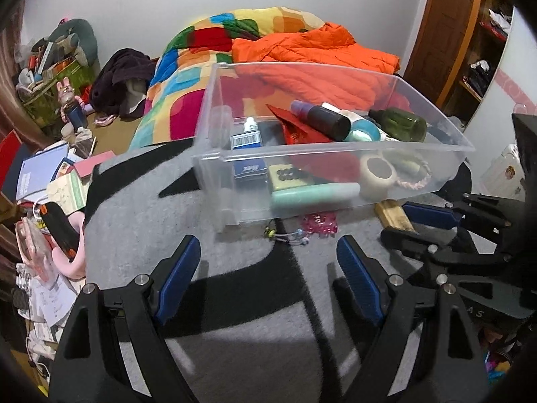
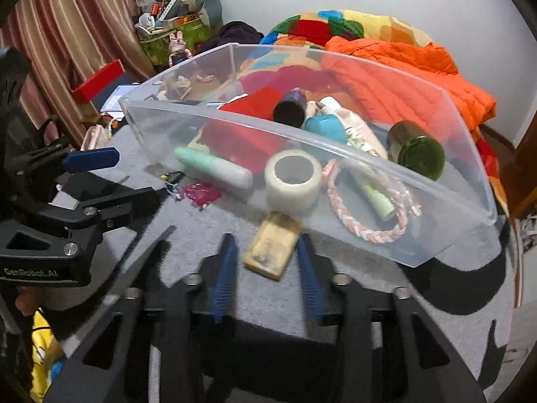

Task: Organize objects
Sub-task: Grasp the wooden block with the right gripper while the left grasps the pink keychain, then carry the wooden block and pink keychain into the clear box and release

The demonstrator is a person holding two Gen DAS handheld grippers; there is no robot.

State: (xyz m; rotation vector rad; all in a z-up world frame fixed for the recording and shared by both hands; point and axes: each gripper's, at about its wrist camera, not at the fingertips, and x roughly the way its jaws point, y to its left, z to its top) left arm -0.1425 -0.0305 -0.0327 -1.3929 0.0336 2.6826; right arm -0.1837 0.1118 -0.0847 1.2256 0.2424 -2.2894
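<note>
A clear plastic bin (image 1: 335, 158) (image 2: 436, 238) stands on a grey and black rug. It holds a green bottle (image 1: 402, 124) (image 2: 418, 149), a dark bottle (image 1: 327, 121), a tape roll (image 1: 377, 176) (image 2: 292, 179), a mint tube (image 1: 313, 193) (image 2: 214, 166), a braided cord (image 2: 365, 225) and more. A yellowish flat box (image 2: 272, 247) (image 1: 394, 215) lies on the rug before the bin. My right gripper (image 2: 266, 252) is open, with a finger on each side of this box. My left gripper (image 1: 268, 262) is open and empty over the rug. A pink hair clip (image 1: 319, 223) (image 2: 201, 194) and small beads (image 1: 285, 235) lie by the bin.
A bed with a colourful quilt (image 1: 188, 77) and an orange jacket (image 1: 319, 53) lies behind the bin. Books, papers and pink items (image 1: 50, 181) clutter the floor at left. A wooden door and shelves (image 1: 463, 33) stand at right. A striped curtain (image 2: 74, 33) hangs at left.
</note>
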